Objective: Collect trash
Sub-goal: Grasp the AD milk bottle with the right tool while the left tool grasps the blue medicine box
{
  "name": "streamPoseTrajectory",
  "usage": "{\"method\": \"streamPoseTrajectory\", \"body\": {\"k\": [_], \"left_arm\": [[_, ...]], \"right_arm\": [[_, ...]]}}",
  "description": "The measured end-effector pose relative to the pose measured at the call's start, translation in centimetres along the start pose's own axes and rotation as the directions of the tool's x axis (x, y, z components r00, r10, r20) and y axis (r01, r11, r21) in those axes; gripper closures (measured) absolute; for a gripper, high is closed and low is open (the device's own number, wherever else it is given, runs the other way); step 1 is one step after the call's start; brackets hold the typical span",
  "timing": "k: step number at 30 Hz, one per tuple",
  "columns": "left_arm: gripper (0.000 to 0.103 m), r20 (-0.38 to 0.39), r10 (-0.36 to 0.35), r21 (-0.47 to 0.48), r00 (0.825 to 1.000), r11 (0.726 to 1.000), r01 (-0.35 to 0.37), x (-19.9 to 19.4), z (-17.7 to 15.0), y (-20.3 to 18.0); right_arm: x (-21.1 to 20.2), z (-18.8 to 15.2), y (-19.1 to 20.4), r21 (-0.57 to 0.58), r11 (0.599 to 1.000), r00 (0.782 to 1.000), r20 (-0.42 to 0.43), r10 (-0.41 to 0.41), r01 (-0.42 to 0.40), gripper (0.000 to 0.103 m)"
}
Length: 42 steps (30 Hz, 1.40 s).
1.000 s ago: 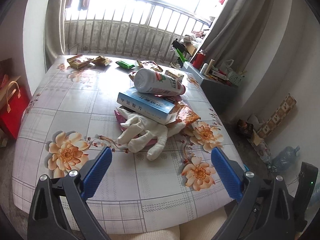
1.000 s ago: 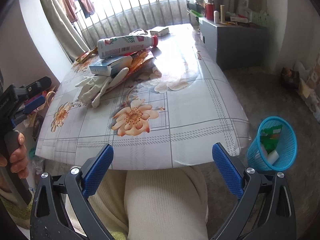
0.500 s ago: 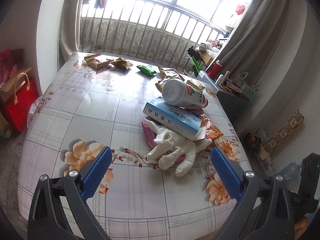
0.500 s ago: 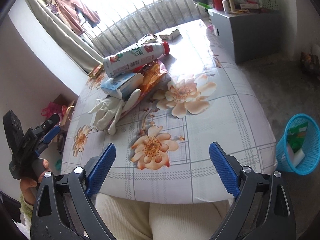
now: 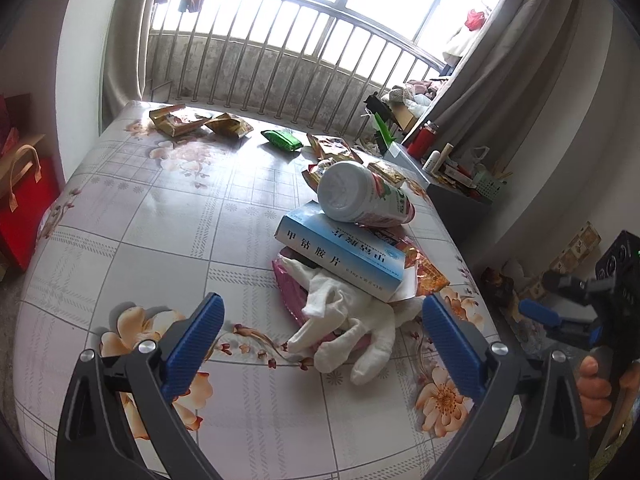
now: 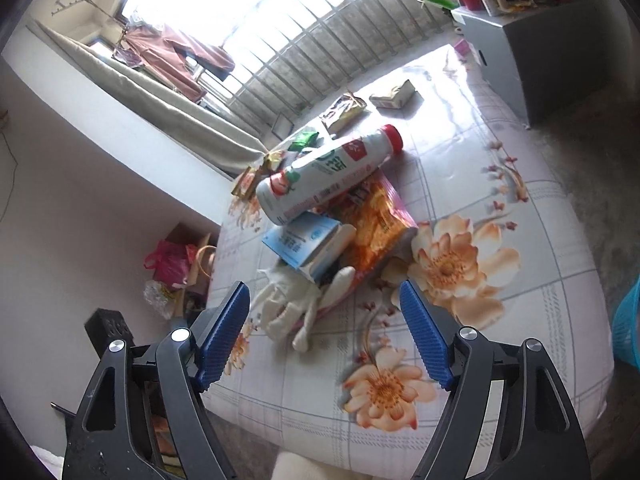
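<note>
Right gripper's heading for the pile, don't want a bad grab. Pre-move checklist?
1. Right gripper empty: ok, its fingers have just been closing with nothing between them.
2. Left gripper empty and open: ok.
3. Glove reachable: ok, nearest the fingers, partly under the box.
4. Pile stable: not ok, bottle lies on the box and could roll.
5. Bin in view: ok, only its edge shows.
6. Bin has room: cannot tell.

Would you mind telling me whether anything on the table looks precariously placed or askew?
Yes: the bottle lies on its side atop the blue box, which itself rests tilted on a white glove and snack wrappers. The round bottle could roll off that uneven pile.
</note>
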<state>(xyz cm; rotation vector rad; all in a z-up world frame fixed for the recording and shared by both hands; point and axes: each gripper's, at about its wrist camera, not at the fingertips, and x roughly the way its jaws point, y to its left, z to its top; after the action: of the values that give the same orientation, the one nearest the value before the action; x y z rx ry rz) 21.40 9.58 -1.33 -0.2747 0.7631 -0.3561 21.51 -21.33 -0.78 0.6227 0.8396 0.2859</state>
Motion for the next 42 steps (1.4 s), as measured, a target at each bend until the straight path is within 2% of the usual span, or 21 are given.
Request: {"method": "streamPoseTrajectory", "body": {"k": [3,7,10,13,17,21,26,32,35,38,42], "left_arm": [[0.006,-0.003,-0.02,0.003,1.0,1.0,0.02,0.7,0.1,-0.2],[0.014,0.003,-0.068,-0.041,0.998,0.997,0.068,1.7,1.4,0.1],[0.023,-0.016,-0.101,-0.146,0.995,0.985,0.097,3.1,2.8,1.5],[0.034,-0.031,-0.121,-0.262,0.992,0.959,0.109,4.5,4.1,3.4],[0.042,-0.051,-0.137,-0.342,0.989,0.933,0.112,5.8,4.9,4.6],[0.044,-0.074,-0.181,-0.415,0.981,0.9,0.135,6.9,5.3,5.2],[0.051,-0.083,-0.211,-0.44,0.974,0.885,0.154,7.5,5.3,5.4],[0.063,-0.088,-0.254,-0.469,0.963,0.864,0.185,7.9,4.9,5.6],[0.068,-0.088,-0.275,-0.472,0.958,0.858,0.203,7.9,4.8,5.4],[0.07,-0.083,-0.286,-0.477,0.955,0.852,0.214,7.9,4.7,5.4],[0.071,-0.079,-0.292,-0.476,0.953,0.851,0.221,7.7,4.8,5.3]], "right_arm": [[1.3,1.5,-0.2,0.055,0.996,0.997,-0.022,0.071,-0.069,0.034],[3.5,3.6,-0.4,0.142,0.978,0.986,-0.051,0.16,-0.151,0.036],[5.5,5.3,-0.6,0.216,0.956,0.973,-0.073,0.218,-0.198,0.038],[7.8,7.2,-0.9,0.293,0.929,0.962,-0.086,0.26,-0.225,0.038],[11.9,9.1,-1.7,0.428,0.88,0.952,-0.117,0.281,-0.207,0.039],[14.9,10.1,-3.3,0.552,0.819,0.954,-0.127,0.271,-0.159,0.039],[17.2,10.1,-5.1,0.647,0.757,0.962,-0.139,0.234,-0.09,0.039],[18.1,9.8,-6.5,0.705,0.701,0.964,-0.098,0.247,-0.108,0.039],[18.3,9.5,-7.3,0.735,0.666,0.962,-0.073,0.265,-0.127,0.043],[18.1,9.3,-8.0,0.754,0.643,0.959,-0.062,0.277,-0.137,0.049],[17.6,8.7,-8.5,0.766,0.624,0.952,-0.051,0.301,-0.156,0.052]]}}
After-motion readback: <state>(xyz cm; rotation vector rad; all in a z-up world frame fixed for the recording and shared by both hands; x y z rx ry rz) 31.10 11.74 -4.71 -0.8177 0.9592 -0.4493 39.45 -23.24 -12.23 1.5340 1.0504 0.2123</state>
